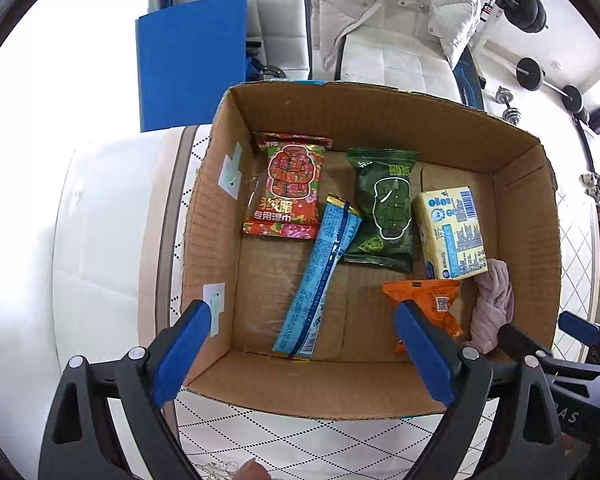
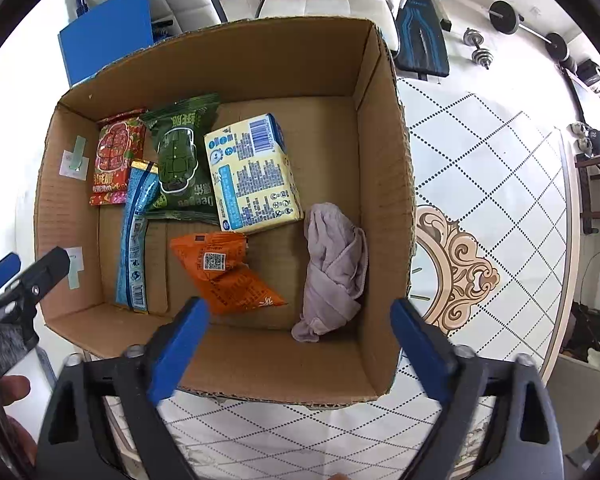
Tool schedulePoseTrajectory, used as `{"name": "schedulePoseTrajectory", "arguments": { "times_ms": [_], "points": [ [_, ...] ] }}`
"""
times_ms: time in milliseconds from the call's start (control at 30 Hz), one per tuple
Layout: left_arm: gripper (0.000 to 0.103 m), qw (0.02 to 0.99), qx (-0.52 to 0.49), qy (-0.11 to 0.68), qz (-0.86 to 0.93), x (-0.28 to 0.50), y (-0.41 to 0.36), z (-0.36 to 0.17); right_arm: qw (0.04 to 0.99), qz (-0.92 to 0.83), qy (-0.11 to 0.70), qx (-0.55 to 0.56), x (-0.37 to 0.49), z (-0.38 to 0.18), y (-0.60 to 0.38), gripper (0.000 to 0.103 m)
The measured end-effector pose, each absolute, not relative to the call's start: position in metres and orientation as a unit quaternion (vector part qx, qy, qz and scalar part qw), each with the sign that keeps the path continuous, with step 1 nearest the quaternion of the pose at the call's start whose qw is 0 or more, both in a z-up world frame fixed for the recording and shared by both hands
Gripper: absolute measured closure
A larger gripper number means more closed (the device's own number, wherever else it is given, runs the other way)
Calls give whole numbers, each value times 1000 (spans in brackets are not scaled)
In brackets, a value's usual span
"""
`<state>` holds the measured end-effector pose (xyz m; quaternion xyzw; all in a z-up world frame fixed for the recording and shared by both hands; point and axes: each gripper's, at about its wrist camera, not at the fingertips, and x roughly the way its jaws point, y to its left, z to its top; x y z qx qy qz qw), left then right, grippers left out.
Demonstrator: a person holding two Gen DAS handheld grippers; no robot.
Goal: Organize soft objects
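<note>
Inside the cardboard box, near the right wall, lies the knotted mauve cloth, resting on the box floor and apart from the packets. Judged by its folds, the cloth is light, limp and non-slippery; it will sag when lifted. The recommended hold is across the thick twisted middle, where the bulk gives the fingers something to close on. A hold at the loose end near the front wall is likely to let it unroll.

Both claws stand wide apart and hold nothing. The right claw hovers over the front rim with the cloth between its fingers' line of approach. The left claw hovers over the left front part of the box.

Other contents, all apparently soft packs:
- orange packet, near the cloth on its left, not touching it;
- yellow tissue pack, its corner just beside the upper end of the cloth;
- green packet and red packet along the back;
- long blue packet, overlapping the green packet's edge.

Obstructions: the right wall of the box stands close beside the cloth and limits finger clearance on that side. The tissue pack may be nudged by a deep approach.
</note>
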<state>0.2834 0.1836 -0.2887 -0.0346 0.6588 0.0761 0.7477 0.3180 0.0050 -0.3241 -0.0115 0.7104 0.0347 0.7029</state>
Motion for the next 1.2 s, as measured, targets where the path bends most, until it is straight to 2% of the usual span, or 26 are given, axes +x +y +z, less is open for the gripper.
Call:
{"name": "schedulePoseTrajectory", "arguments": {
  "times_ms": [300, 467, 933, 1200],
  "points": [
    [8, 751, -47, 653, 83, 269, 182, -277, 716, 27, 697, -15, 310, -313, -2, 5],
    [8, 769, -49, 633, 82, 251, 173, -246, 731, 36, 681, -15, 298, -286, -8, 5],
    [8, 841, -34, 535, 65, 164, 137, -93, 812, 74, 580, 2, 204, -131, -36, 5],
    [8, 864, -26, 500, 56, 121, 125, -39, 853, 73, 517, 1, 151, -50, -56, 5]
  ]
}}
